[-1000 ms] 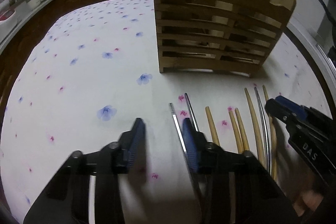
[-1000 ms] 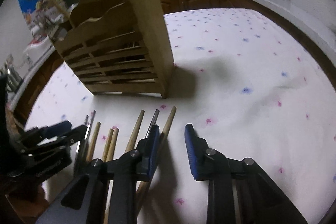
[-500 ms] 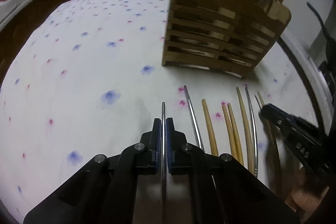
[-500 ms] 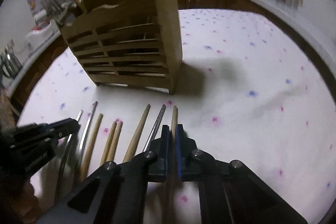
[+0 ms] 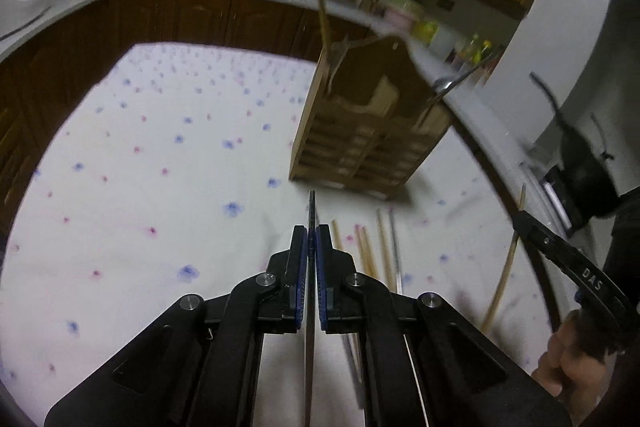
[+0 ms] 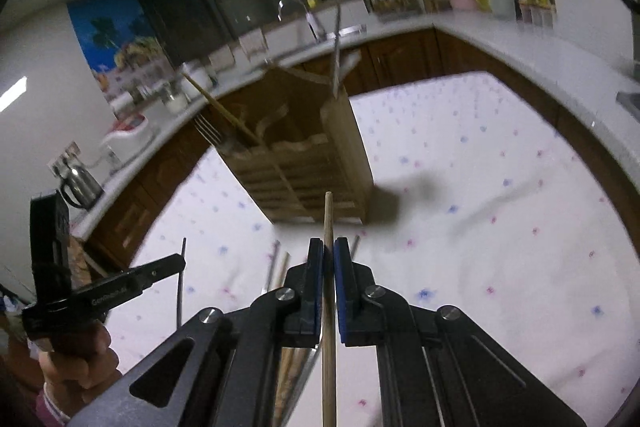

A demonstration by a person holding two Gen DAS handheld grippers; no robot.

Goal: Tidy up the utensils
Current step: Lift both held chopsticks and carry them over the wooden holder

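Steel first: through the left wrist we see our left gripper (image 5: 311, 247) pinching a metal chopstick (image 5: 311, 207), its length aimed at the wooden holder (image 5: 360, 131) ahead, slightly right. Through the right wrist, our right gripper (image 6: 328, 259) clamps a wooden chopstick (image 6: 328, 219) pointing at the holder, which already contains a fork (image 6: 208, 131).
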